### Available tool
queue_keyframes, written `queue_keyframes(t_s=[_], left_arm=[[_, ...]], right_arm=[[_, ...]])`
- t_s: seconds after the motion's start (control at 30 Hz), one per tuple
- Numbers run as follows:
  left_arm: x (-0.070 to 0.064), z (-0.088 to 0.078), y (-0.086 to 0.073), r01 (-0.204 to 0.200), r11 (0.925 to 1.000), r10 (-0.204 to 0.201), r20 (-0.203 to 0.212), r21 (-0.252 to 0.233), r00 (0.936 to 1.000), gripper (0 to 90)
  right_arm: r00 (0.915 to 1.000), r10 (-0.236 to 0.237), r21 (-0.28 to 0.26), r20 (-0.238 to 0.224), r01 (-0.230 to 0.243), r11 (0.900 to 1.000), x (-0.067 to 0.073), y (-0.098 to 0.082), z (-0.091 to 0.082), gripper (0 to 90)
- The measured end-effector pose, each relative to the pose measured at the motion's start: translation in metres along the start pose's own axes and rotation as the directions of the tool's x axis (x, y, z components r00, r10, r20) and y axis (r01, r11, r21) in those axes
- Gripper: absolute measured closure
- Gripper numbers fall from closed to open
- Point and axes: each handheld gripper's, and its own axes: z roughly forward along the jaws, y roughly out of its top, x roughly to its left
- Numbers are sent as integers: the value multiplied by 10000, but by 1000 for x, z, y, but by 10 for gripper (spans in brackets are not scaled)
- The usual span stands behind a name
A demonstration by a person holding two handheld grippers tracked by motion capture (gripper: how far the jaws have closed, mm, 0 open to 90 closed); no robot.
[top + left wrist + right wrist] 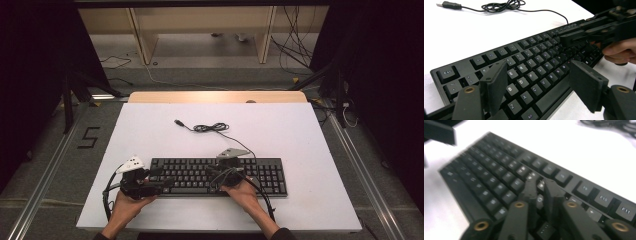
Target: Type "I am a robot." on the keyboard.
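Note:
A black keyboard (270, 175) lies across the near half of the white table (300, 135). My left gripper (162, 182) hangs over its left end, open, with its jaws wide apart above the letter keys (529, 67) and nothing between them (537, 68). My right gripper (215, 175) sits low over the keyboard's middle. In the right gripper view its jaws (541, 186) stand only narrowly apart over the keys (494, 177) near the number row, with nothing gripped. In the left gripper view the right gripper (571, 37) reaches in from the right, held by a hand (621, 50).
The keyboard's thin black cable (210, 128) lies coiled on the table behind it, ending in a loose USB plug (178, 122). The white table has a wooden strip (215, 97) at its far edge. Cables and stand legs sit on the floor beyond.

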Motion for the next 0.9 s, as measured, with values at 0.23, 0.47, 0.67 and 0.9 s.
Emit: queue_keyframes(t_s=[0.23, 0.47, 0.67, 0.9], left_arm=[[-1, -1, 0, -63, 9999, 63, 11, -117, 10000, 306], [-1, -3, -1, -39, 9999, 38, -51, -163, 10000, 298], [-2, -5, -1, -47, 9997, 46, -64, -260, 10000, 297], [-2, -7, -2, -45, 9995, 42, -85, -322, 10000, 295]], right_arm=[[9974, -277, -504, -666, 243, 9984, 11, 0, -11, 542], [9941, -327, -595, -1037, 266, 9979, 18, 2, -11, 425], [9917, -354, -529, -1236, 290, 9982, 23, 3, -8, 377], [9872, -559, -466, -1493, 494, 9977, 30, 3, -3, 373]])
